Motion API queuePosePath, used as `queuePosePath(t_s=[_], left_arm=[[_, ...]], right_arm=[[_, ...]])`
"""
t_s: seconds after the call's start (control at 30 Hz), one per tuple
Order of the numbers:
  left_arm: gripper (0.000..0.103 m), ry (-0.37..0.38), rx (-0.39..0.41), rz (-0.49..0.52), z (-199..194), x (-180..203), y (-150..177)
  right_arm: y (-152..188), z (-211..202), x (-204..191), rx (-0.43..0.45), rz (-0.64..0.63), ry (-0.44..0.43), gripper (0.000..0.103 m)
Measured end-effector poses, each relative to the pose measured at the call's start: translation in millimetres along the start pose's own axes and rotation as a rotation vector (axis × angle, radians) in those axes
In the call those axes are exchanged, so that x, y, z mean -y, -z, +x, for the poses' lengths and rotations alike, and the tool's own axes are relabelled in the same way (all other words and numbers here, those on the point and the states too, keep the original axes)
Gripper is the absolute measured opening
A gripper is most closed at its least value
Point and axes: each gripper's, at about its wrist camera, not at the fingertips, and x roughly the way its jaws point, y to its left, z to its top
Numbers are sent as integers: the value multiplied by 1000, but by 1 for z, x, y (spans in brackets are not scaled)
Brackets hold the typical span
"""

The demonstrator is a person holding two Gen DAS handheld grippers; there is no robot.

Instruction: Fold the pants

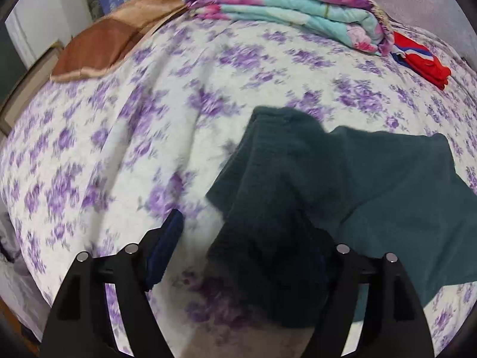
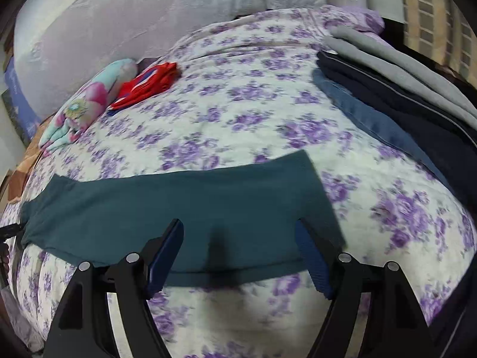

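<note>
1. My right tool point(image 2: 240, 250) hangs with its fingers apart, just over the near edge of the pants point(image 2: 179, 205).
2. My left tool point(image 1: 238, 247) is also apart, the pants' bunched end point(image 1: 268, 208) draped over one finger.
3. The pants lie on the bed point(image 2: 253, 113), long axis running crosswise before my right tool, which is nearer the flat part.

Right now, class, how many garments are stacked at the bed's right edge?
3: grey garment on top, dark navy garment beneath, blue garment at the bottom. More may be hidden.

Soft even indoor light; motion blur across both views; strong fisheye bending, dark corners.
</note>
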Motion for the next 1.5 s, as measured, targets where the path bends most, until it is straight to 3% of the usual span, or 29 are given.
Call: queuePosePath(t_s=[0.17, 0.2, 0.23, 0.3, 0.33, 0.4, 0.47, 0.63, 0.7, 0.77, 0.8, 0.87, 0.9, 0.93, 1.03, 1.13, 1.23, 1.33, 1.43, 1.5], left_arm=[[78, 21, -34, -30, -6, -5, 14], [70, 33, -31, -26, -7, -3, 16], [53, 54, -35, -23, -6, -1, 17], [41, 58, -47, -27, -5, 3, 19], [27, 46, -35, -24, -7, 6, 18], [14, 51, -4, -40, -17, 9, 15], [13, 20, 37, -49, -30, 11, 12], [14, -72, 204, 48, -60, 27, -8], [17, -112, 194, 68, -43, 27, -20], [27, -187, 128, 70, -13, 24, -25], [40, -206, 67, 48, 5, 17, -23], [63, -237, 104, 4, 6, 9, -19], [81, -297, 109, 11, 3, 8, -19], [85, -333, 110, 20, 0, 8, -19], [85, -366, 138, 12, -19, 5, -19], [85, -385, 238, -9, -47, 13, -19], [88, -247, 298, 55, -61, 42, -23], [88, -154, 283, 157, -49, 78, -28], [89, -255, 201, 232, -7, 95, -31], [93, -331, 127, 217, 22, 82, -27]], right_arm=[[-4, 4, -10, 10, -24, -9, 77], [-4, 4, -11, 12, -26, -9, 77], [-4, 4, -11, 12, -26, -8, 77], [-4, 3, -10, 13, -22, -8, 77], [-4, 3, -10, 14, -19, -8, 77], [-4, 2, -10, 16, -16, -7, 77], [-3, 0, -10, 21, -17, -3, 77], [-1, 1, -10, 29, -12, 13, 77], [-1, 0, -10, 29, -13, 11, 77], [0, -1, -8, 26, -15, 19, 78], [1, 0, -6, 10, -17, 44, 80], [3, 1, 4, -16, 2, 108, 83], [3, 0, 15, -24, 33, 140, 83], [3, -1, 24, -29, 64, 154, 83], [5, -8, 53, -39, 184, 147, 83], [9, -6, 68, -41, 250, 132, 83], [13, 3, 75, -74, 340, 59, 85], [15, -1, 79, -57, 409, 1, 84], [19, -7, 80, -70, 459, -69, 82], [20, -8, 76, -90, 448, -96, 78]])
